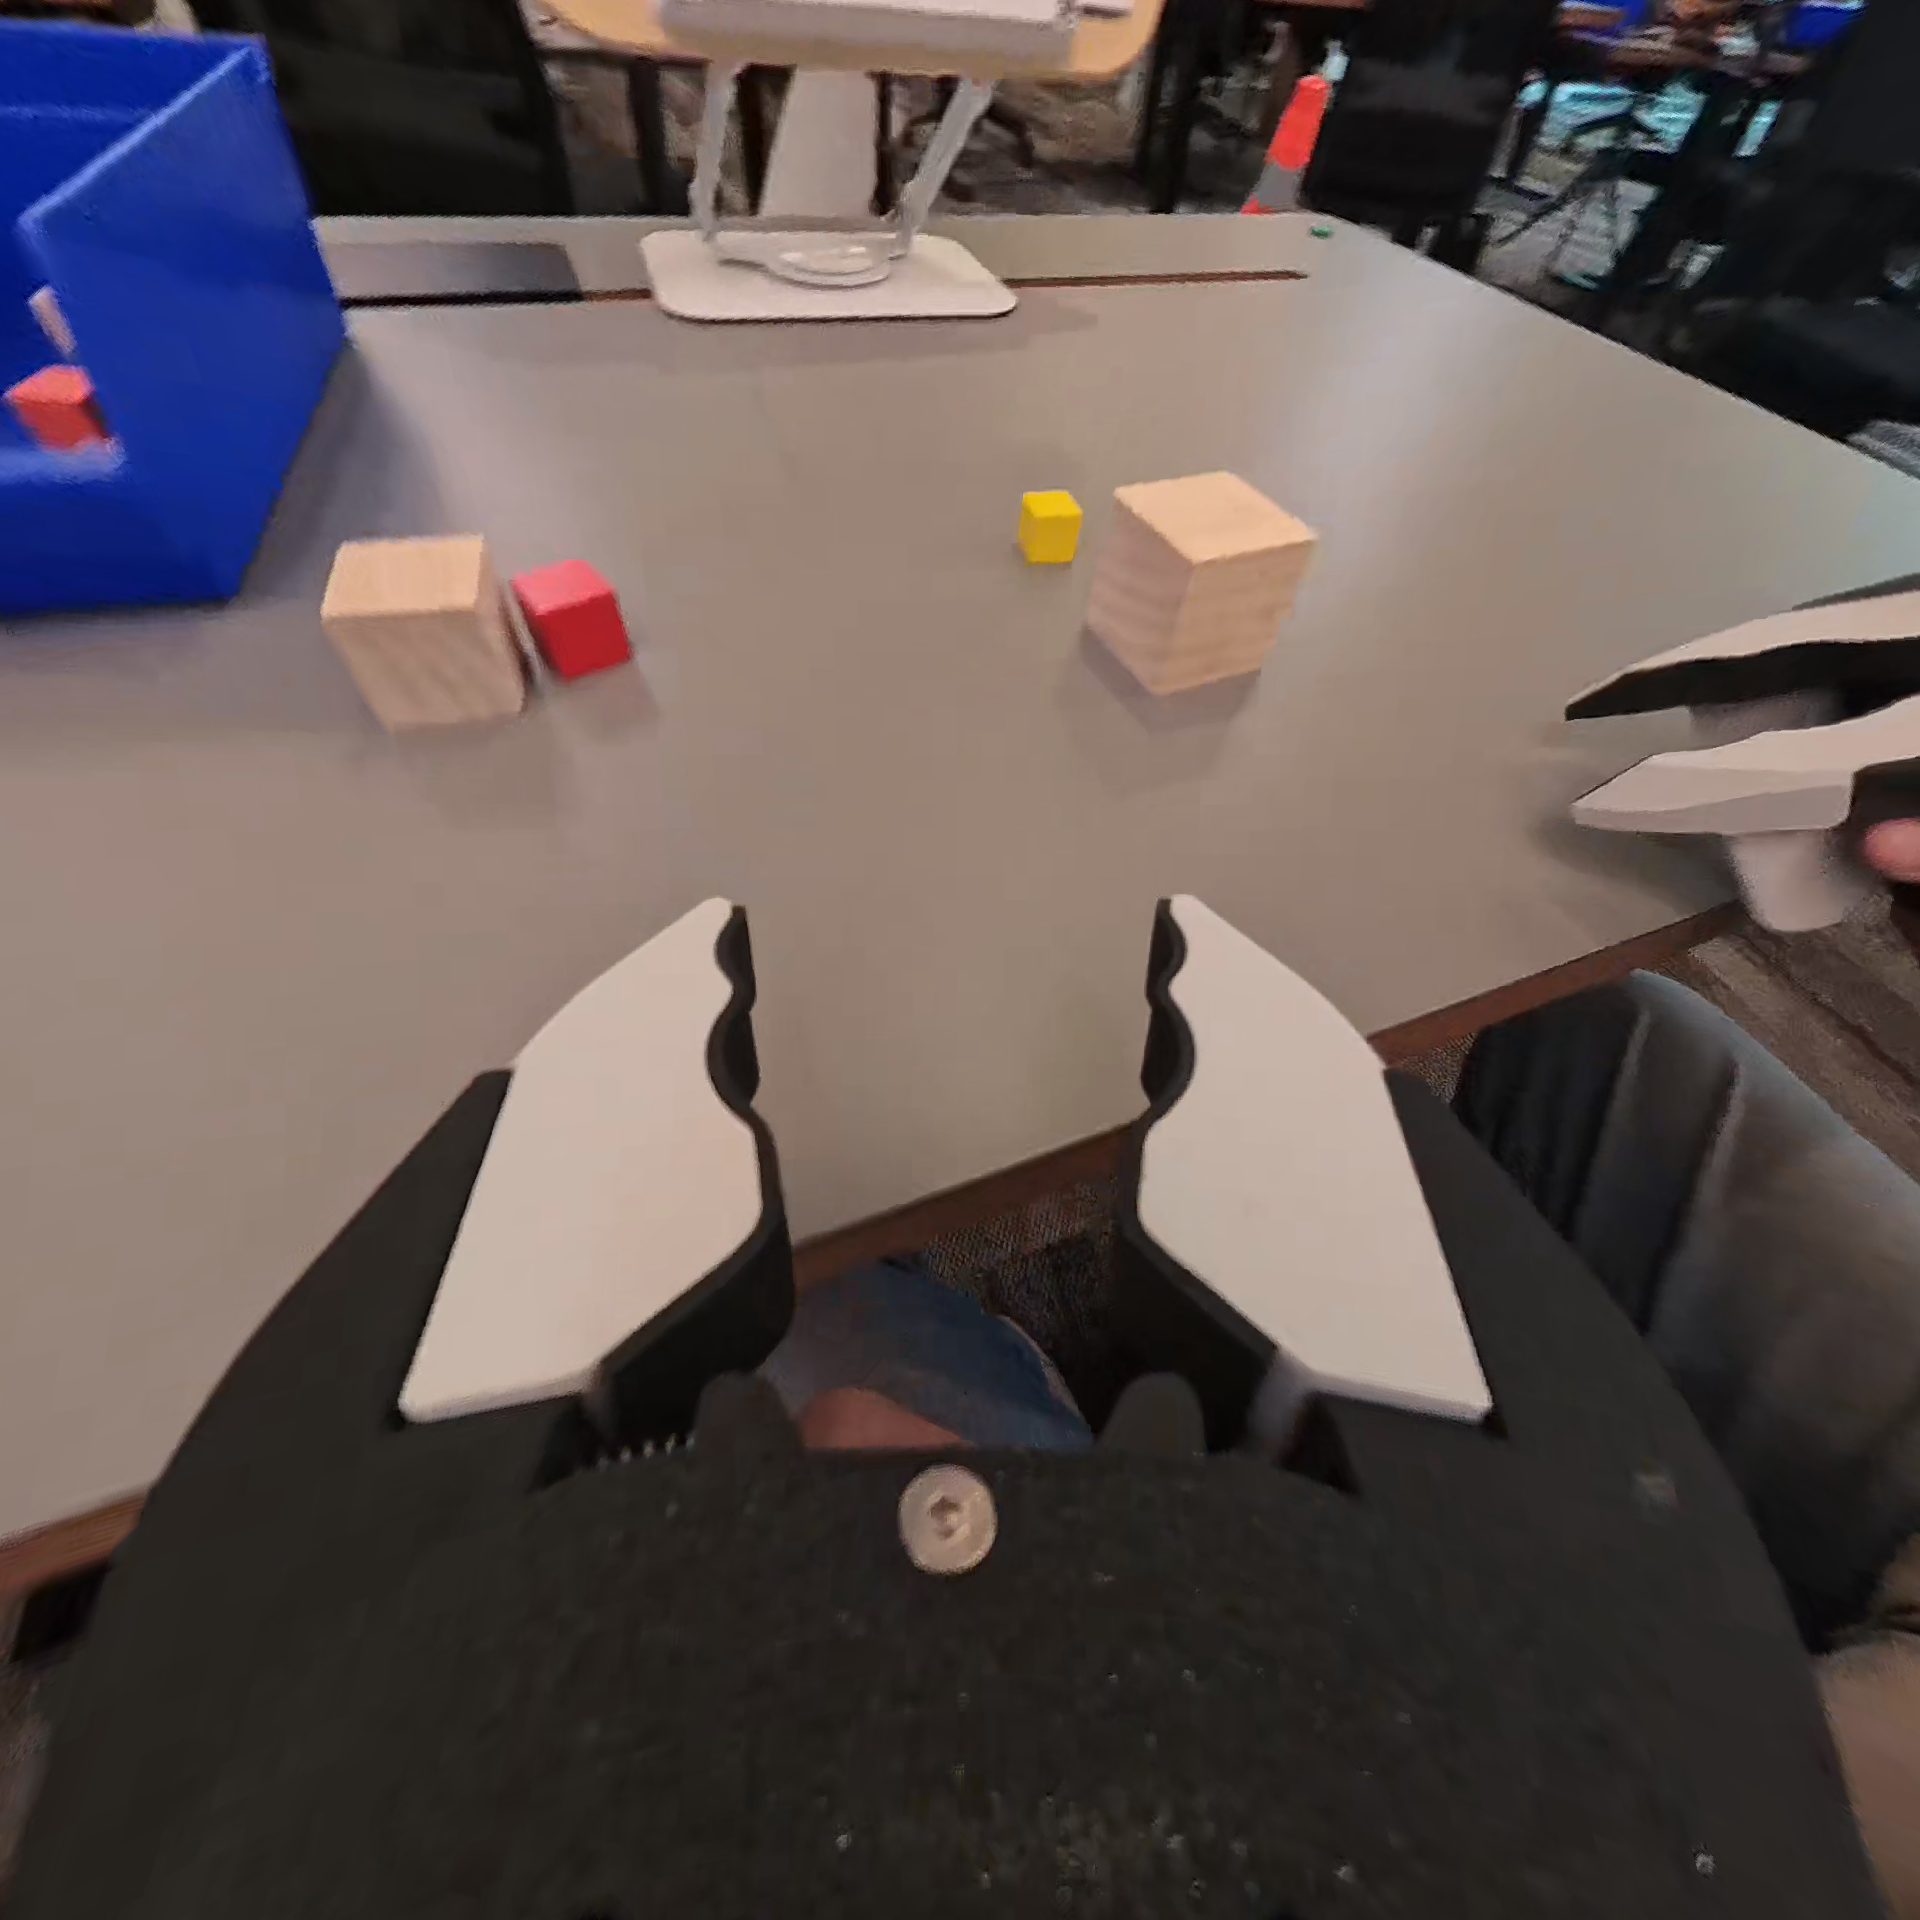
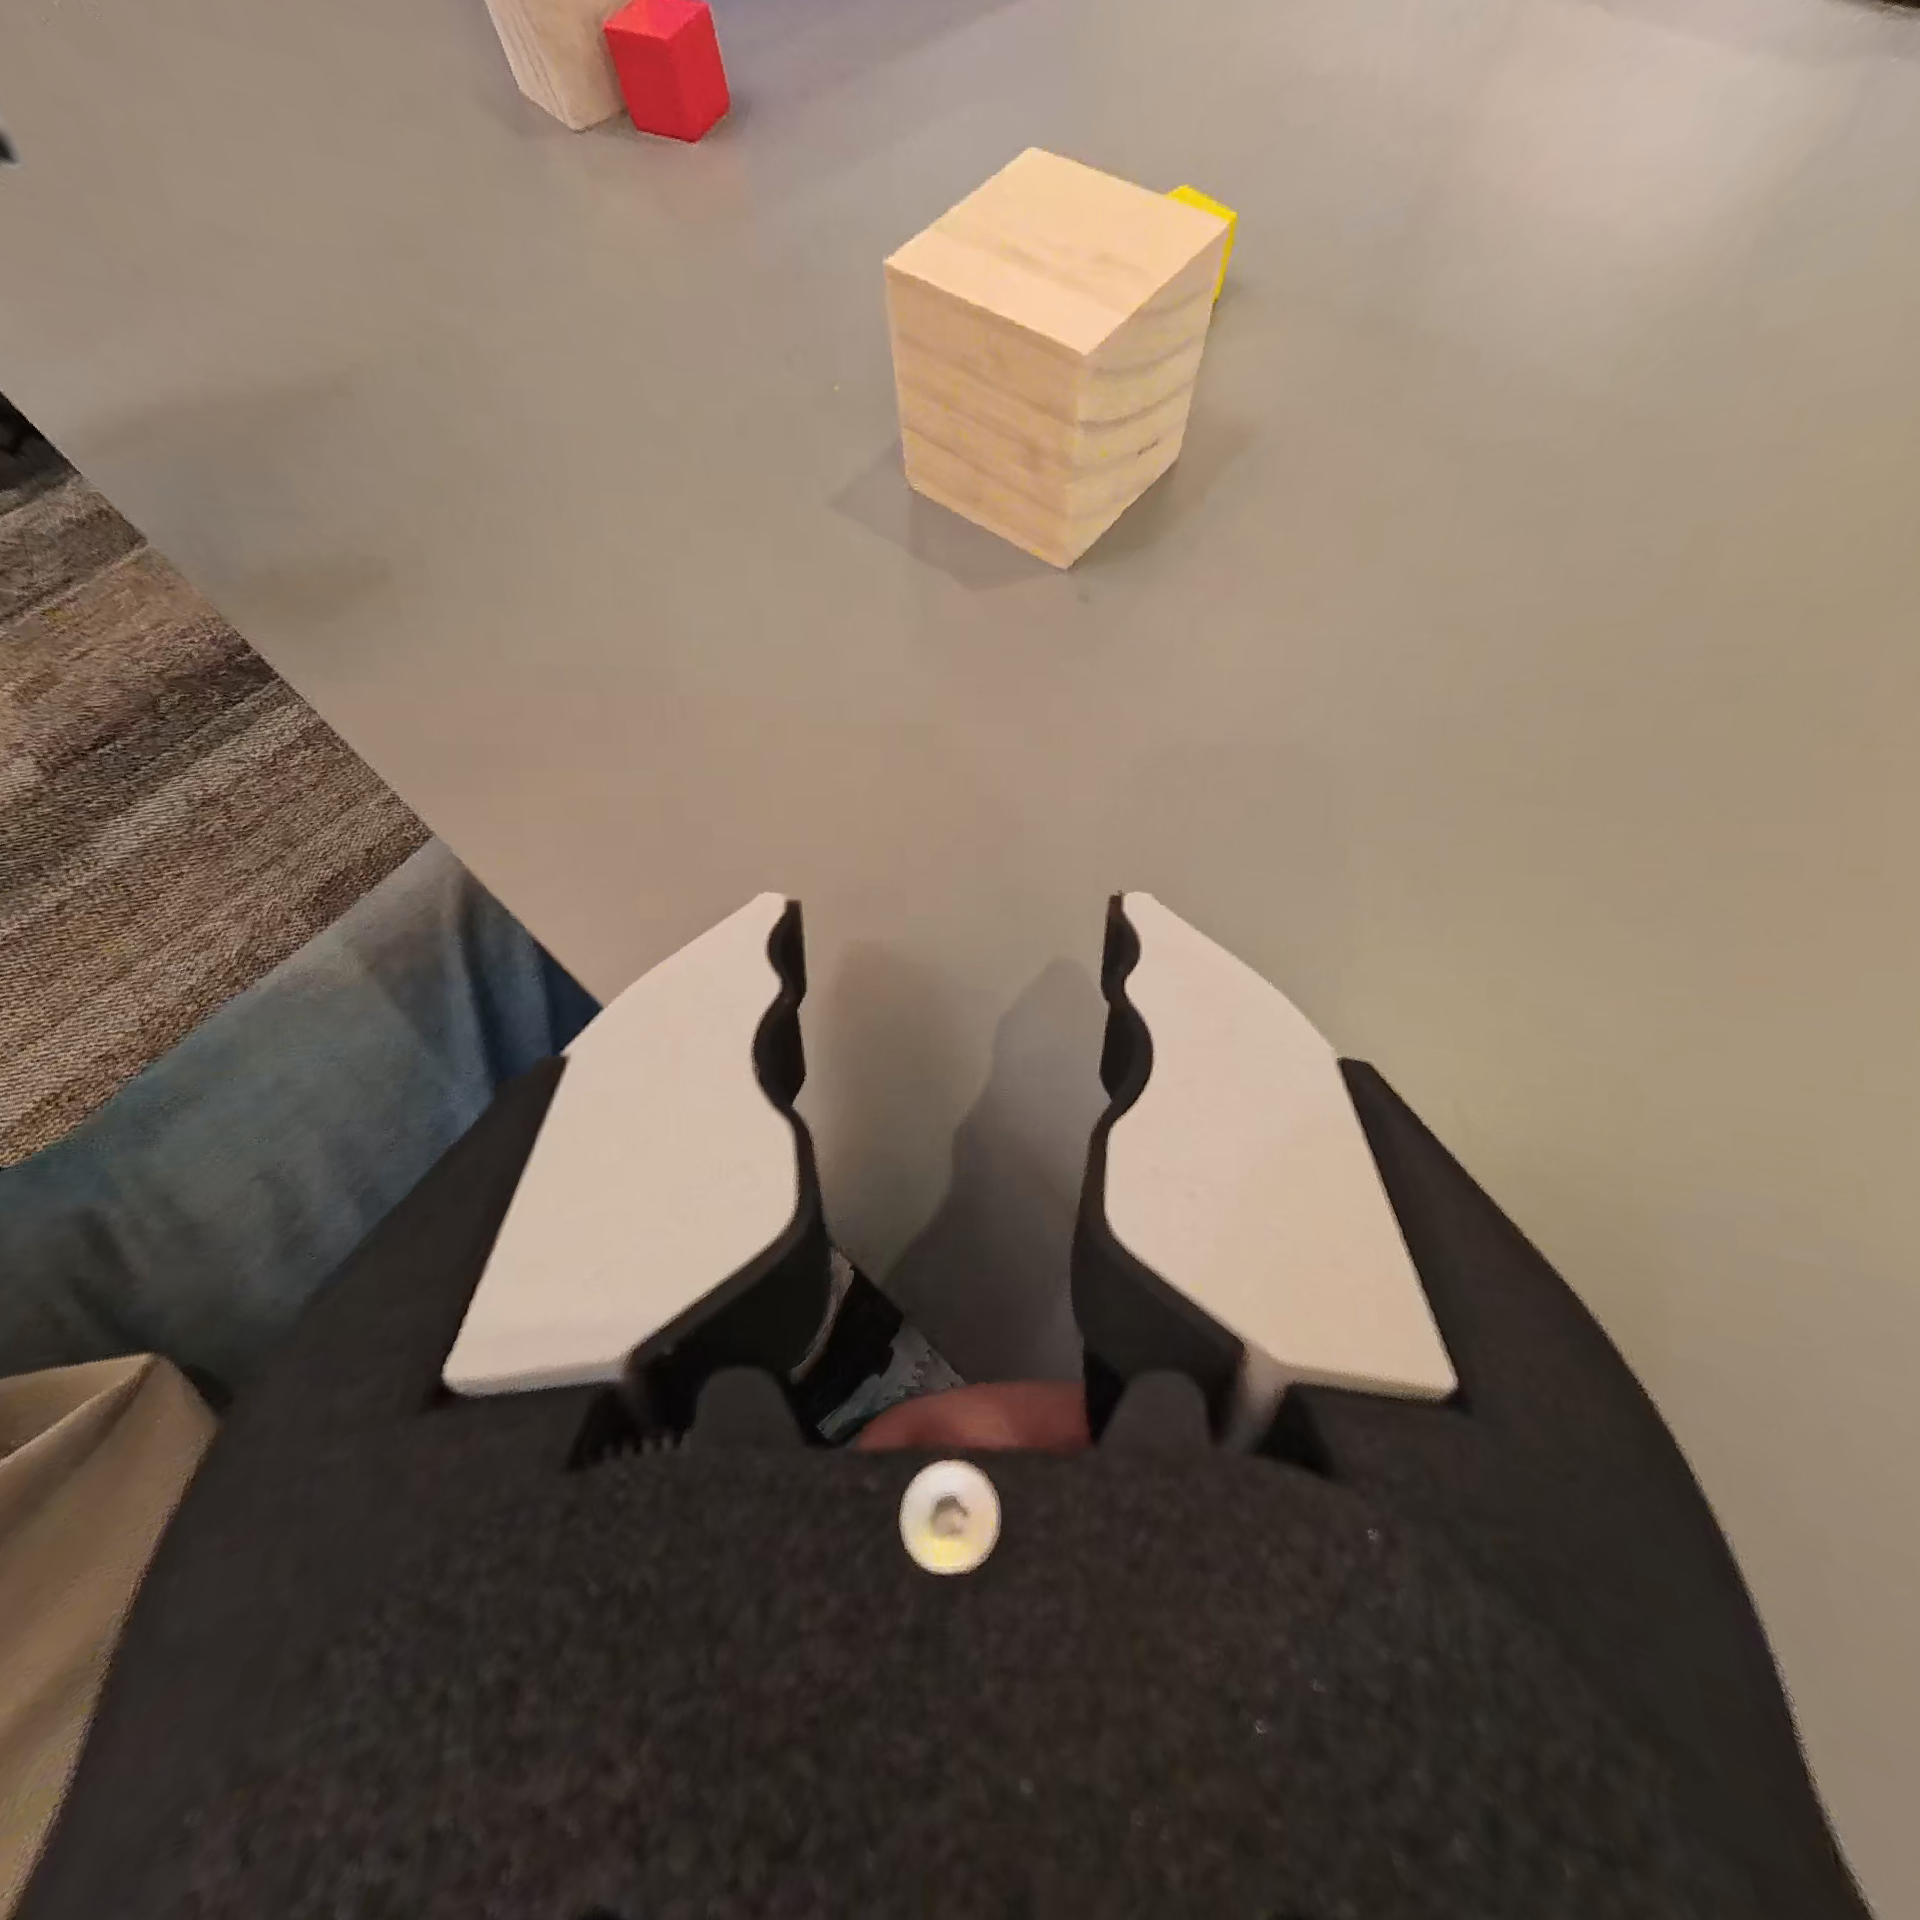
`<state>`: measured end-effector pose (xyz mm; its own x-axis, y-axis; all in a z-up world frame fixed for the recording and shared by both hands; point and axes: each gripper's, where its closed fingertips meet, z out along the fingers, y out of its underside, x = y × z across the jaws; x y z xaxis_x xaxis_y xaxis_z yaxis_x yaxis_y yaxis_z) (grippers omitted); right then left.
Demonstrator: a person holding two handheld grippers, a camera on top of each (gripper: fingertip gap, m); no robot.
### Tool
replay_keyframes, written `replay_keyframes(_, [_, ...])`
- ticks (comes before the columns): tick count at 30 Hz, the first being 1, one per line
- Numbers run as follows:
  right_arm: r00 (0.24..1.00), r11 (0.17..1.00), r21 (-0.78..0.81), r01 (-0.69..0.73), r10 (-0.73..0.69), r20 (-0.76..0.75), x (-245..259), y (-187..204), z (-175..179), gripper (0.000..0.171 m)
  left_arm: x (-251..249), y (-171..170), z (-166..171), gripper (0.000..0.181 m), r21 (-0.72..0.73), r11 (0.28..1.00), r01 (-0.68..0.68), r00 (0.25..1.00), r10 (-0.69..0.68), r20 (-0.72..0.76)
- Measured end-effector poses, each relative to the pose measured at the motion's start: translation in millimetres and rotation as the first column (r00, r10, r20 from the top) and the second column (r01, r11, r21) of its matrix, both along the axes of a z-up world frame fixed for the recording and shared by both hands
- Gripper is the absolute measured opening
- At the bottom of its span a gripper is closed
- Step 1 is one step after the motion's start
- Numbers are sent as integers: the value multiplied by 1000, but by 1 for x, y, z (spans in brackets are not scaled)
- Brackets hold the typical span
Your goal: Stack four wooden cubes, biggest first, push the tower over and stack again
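Both grippers hover over the grey bench (image 1: 831, 727), jaws spread wide, nothing in them. Right gripper (image 2: 954, 914) faces the big wooden cube (image 2: 1049, 353), tiny yellow cube (image 1: 1049, 526) just behind it. Left gripper (image 1: 948, 920) sits back; smaller wooden cube (image 1: 421, 629) touches the red cube (image 1: 571, 618).

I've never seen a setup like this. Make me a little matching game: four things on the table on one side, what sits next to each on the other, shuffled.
1. yellow cube
2. red cube
3. blue bin
4. white stand

a. far table edge
b. table's left side
c. beside right-hand plain wooden cube
d. beside left-hand plain wooden cube

Pairs: 1-c, 2-d, 3-b, 4-a
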<state>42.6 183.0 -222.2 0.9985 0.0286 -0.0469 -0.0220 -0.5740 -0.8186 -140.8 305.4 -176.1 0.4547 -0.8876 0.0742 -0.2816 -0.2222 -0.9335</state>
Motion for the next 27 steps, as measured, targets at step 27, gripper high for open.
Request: replay_keyframes(27, [1000, 999, 37, 30, -30, 4, 16, -16, 18, 52, 44, 216, -56, 47, -39, 966, -255, 858, 207, -471])
